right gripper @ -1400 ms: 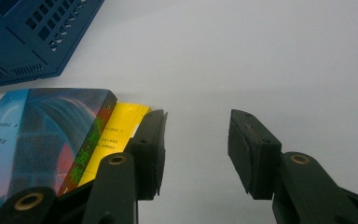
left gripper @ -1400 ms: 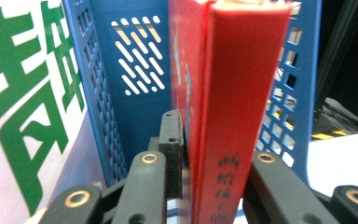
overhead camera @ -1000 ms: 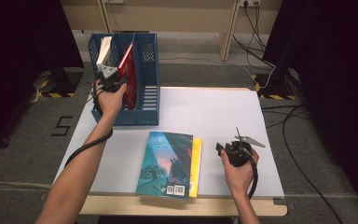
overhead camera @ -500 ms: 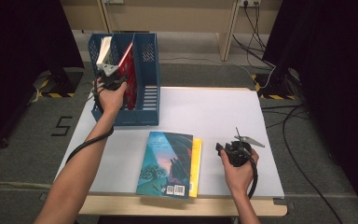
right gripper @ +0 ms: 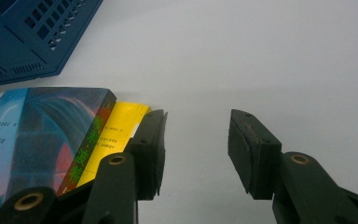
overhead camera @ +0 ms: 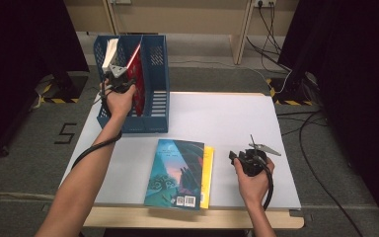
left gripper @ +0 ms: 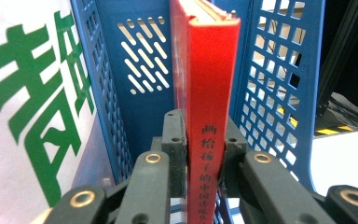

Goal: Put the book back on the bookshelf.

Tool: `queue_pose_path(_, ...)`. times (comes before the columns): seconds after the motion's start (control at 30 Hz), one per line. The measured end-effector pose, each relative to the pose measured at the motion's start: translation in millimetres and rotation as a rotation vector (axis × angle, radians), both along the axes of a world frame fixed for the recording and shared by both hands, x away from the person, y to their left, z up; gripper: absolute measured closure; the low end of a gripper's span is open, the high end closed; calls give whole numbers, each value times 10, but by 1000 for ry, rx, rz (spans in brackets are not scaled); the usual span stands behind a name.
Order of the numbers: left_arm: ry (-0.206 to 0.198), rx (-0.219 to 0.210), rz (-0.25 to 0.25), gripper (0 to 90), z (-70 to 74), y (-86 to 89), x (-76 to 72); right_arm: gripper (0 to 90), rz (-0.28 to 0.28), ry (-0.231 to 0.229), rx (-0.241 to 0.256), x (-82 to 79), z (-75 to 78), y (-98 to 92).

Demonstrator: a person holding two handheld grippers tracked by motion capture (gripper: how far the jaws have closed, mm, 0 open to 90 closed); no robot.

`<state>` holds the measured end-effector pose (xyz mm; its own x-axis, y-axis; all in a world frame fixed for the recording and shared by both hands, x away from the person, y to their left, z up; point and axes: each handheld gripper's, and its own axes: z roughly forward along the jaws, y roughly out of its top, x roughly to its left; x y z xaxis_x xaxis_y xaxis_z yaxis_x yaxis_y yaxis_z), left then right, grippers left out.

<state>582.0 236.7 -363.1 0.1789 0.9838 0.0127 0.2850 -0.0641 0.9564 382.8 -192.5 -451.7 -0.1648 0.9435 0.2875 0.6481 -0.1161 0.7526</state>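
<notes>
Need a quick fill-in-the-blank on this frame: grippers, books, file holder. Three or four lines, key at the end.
1. The left hand-held gripper is clamped on the spine of a ____ book.
2. That book stands inside the ____ file holder.
3. The right hand-held gripper has its jaws ____.
4. The teal book lies on top of a ____ book.

Missing words: red; blue; open; yellow

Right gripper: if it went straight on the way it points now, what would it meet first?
Probably nothing: the right gripper, jaws open, faces bare white table. The books lie beside its line.
</notes>
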Motion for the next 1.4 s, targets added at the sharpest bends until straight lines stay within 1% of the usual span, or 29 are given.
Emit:
queue_pose_path(0.5, 9, 18, -5, 755, 14, -47, 60, 568, 1, 0, -1, 0, 6, -6)
queue_pose_path(0.67, 10, 20, -13, 742, 22, -46, 47, 567, -4, -2, 3, -3, 13, -6)
queue_pose_path(1.07, -24, 30, -43, 727, 83, -89, -72, 567, -3, 1, -2, -9, 15, 4)
queue_pose_path(1.2, -26, 26, -49, 724, 93, -115, -69, 567, -7, 9, 11, -9, 11, 20)
queue_pose_path(1.27, -25, 27, -51, 721, 95, -127, -63, 567, 2, 2, -1, -4, 2, 9)
queue_pose_path(1.4, -24, 30, -51, 718, 96, -137, -59, 567, -2, 3, 1, -6, 11, 1)
